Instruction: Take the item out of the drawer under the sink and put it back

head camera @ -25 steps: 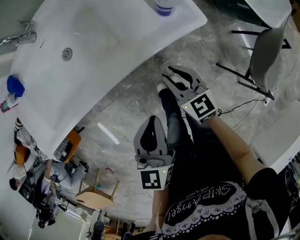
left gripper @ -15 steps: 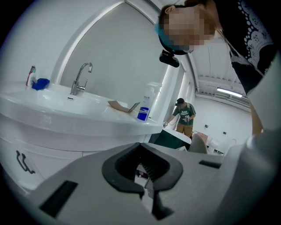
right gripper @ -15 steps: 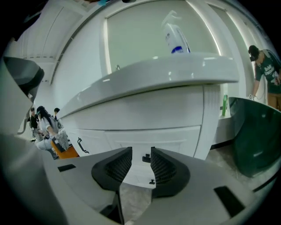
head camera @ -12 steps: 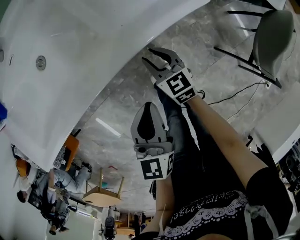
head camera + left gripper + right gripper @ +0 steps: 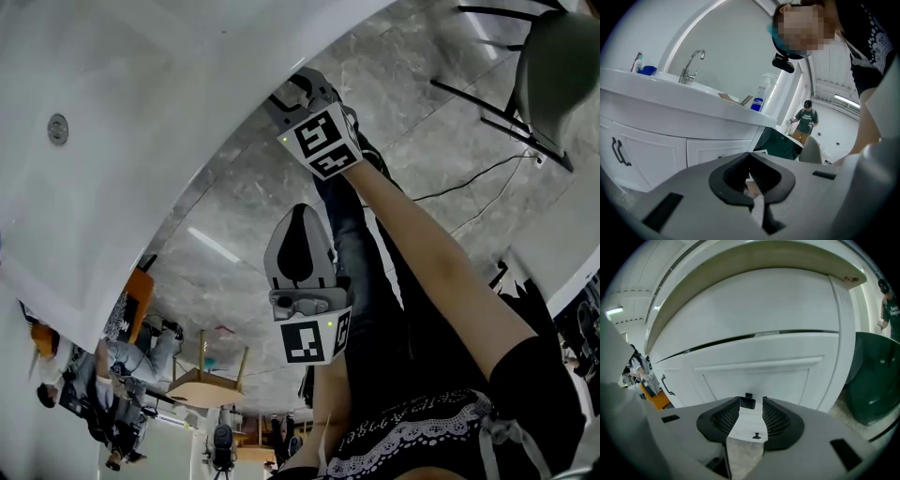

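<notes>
Floor (image 5: 441, 103) is laid in grey veined stone-look tile, glossy; a bright white streak (image 5: 214, 246) is seen on it. A grey chair (image 5: 555, 66) on thin black legs is noted at the head view's upper right, with a black cable (image 5: 469, 186) trailing across the floor nearby. A small wooden stool (image 5: 202, 382) is set farther off. Wall (image 5: 736, 51) is plain white. A ceiling strip lamp (image 5: 846, 99) is lit. A dark green object (image 5: 874, 380) is recorded low on the floor.

A tap (image 5: 691, 65) stands on the sink (image 5: 169, 112), with a bottle (image 5: 758, 101) on the sink's rim to the tap's right. Under the sink lies the drawer (image 5: 754, 376), its handle (image 5: 748, 401) mid-front. Right of the sink stands what may be a bin (image 5: 876, 380).
</notes>
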Demonstrator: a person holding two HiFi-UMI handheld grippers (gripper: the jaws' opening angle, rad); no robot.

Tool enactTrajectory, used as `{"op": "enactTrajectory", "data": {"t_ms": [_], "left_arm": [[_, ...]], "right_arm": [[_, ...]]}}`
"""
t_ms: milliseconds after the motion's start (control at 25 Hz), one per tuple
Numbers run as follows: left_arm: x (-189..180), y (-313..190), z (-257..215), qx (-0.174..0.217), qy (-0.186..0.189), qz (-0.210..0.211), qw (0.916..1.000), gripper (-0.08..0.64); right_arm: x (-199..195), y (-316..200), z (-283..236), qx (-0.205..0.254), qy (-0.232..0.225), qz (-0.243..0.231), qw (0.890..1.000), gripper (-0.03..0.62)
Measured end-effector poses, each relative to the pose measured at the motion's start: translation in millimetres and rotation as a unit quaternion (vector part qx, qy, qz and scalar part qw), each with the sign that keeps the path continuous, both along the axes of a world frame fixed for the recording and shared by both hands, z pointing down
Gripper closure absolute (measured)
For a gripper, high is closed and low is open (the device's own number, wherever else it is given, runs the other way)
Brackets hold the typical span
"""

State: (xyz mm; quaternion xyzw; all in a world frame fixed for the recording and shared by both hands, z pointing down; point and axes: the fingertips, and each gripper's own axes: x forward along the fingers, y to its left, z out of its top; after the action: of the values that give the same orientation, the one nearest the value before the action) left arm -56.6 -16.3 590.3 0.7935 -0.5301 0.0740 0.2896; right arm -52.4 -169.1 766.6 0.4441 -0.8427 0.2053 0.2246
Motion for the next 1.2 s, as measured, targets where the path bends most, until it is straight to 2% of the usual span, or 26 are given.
{"op": "enactTrajectory", "data": {"t_ms": [360, 840, 1200], "left_arm": [[-22, -10, -4, -0.001, 0.002, -0.026, 0.9997, 0.557], [-29, -6, -1, -0.005, -0.002, -0.039, 0.9992, 0.557], [-30, -3, -6, -0.001, -0.008, -0.042, 0.9991, 0.557]], "right_arm": [[-11, -4, 13, -0.015, -0.026, 0.021, 0.999, 0.449], [-19, -19, 24, -0.023, -0.014, 0.018, 0.999, 0.445], [-11, 8, 24, -0.035, -0.007, 0.0, 0.999, 0.446]]}}
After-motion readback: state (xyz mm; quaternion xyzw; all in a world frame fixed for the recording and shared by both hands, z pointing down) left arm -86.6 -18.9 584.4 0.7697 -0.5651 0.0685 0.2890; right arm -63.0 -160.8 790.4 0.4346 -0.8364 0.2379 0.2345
